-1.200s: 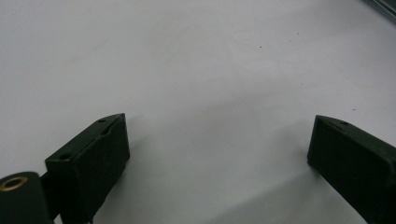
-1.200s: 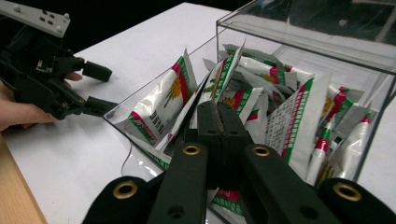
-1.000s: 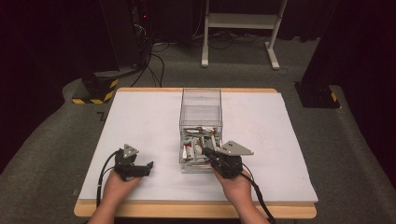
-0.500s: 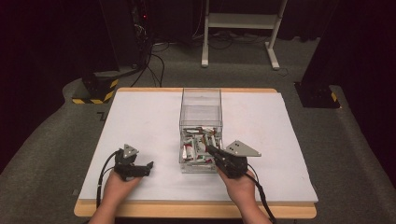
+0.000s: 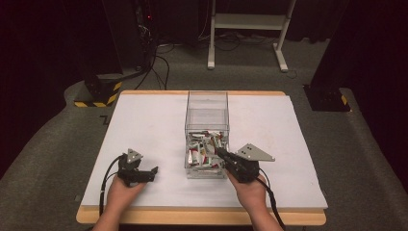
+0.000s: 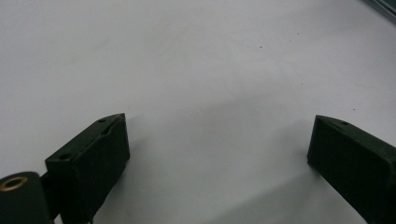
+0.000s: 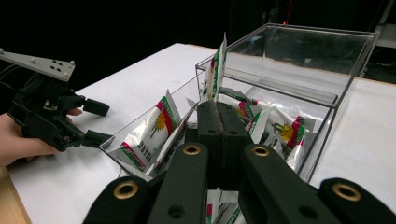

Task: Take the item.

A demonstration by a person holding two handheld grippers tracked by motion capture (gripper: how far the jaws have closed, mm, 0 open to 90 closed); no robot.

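Note:
A clear plastic box (image 5: 207,113) stands mid-table, its near half holding several white sachets (image 5: 204,149) printed in red and green. My right gripper (image 5: 219,152) reaches over the box's near right corner. In the right gripper view its jaws are pressed together (image 7: 217,108) on the lower edge of one sachet (image 7: 215,70), which stands up edge-on above them. Other sachets (image 7: 149,133) lean in the box around it. My left gripper (image 5: 153,172) rests on the white table left of the box, jaws wide apart (image 6: 219,140) with bare table between them.
The white tabletop (image 5: 144,125) has free room left and right of the box. The wooden front edge (image 5: 202,216) runs close under both hands. Beyond the table are dark floor, cables and a white stand (image 5: 245,29).
My right gripper has shifted a little to the right at the box's near corner. The left gripper has stayed put.

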